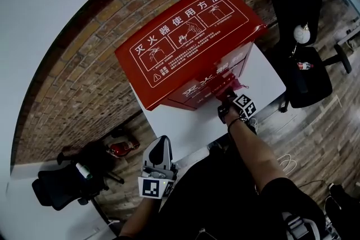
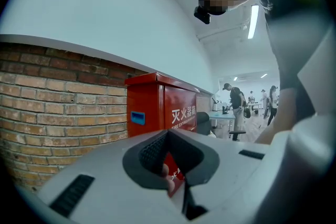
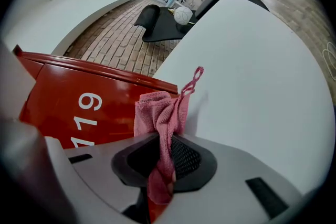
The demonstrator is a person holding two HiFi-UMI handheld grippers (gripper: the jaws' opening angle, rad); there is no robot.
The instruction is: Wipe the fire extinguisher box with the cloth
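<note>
Bright, even light; fisheye-bent edges, black corners; pink terry cloth (image 3: 157,113) casts soft shadow on white desk (image 3: 252,76).

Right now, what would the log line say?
right gripper: jaws shut on pink cloth | pink cloth: at red box front | left gripper: jaws shut, empty, away from box

Brick wall (image 1: 84,64) behind box (image 1: 191,36), black chair (image 1: 304,64) at right
</note>
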